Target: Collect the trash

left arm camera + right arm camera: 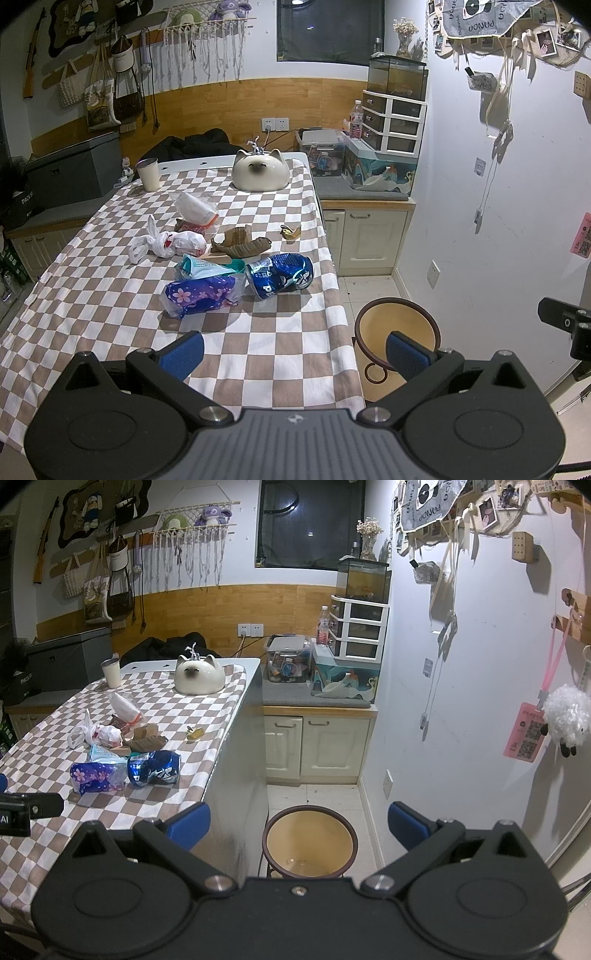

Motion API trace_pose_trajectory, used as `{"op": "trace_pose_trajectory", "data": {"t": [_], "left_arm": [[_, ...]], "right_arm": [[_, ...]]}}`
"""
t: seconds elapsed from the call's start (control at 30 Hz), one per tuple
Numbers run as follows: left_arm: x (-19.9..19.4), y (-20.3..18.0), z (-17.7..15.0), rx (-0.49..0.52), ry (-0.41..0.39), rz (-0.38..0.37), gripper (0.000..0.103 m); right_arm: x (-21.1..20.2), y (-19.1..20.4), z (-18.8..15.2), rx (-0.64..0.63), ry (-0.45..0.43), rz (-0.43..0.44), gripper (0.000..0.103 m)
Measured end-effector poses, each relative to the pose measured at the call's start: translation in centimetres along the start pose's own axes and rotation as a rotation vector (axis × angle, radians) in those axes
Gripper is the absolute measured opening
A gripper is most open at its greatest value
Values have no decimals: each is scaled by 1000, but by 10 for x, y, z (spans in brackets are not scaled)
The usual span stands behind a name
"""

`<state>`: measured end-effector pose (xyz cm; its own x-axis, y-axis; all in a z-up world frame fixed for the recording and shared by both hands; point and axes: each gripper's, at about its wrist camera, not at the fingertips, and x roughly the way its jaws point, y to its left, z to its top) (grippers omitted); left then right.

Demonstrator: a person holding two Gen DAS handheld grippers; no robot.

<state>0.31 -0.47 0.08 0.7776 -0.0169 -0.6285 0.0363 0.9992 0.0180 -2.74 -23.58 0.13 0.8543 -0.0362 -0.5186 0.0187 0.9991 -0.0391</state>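
Trash lies in a heap on the checkered tablecloth: a crushed blue can, a purple flowered wrapper, a teal packet, a knotted white bag, a clear plastic bag, brown cardboard scraps and a small gold wrapper. A round wooden bin stands on the floor right of the table; it also shows in the right wrist view. My left gripper is open and empty above the table's near edge. My right gripper is open and empty above the bin.
A cat-shaped ceramic dish and a metal cup stand at the table's far end. Low cabinets with boxes, drawers and a fish tank line the back wall. The right wall is close.
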Motion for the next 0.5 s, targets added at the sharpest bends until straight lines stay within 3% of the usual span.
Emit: {"op": "trace_pose_trajectory", "data": {"t": [0.5], "left_arm": [[11, 5, 1, 6, -25, 0, 103]], "right_arm": [[-2, 5, 1, -8, -19, -30, 103]]}}
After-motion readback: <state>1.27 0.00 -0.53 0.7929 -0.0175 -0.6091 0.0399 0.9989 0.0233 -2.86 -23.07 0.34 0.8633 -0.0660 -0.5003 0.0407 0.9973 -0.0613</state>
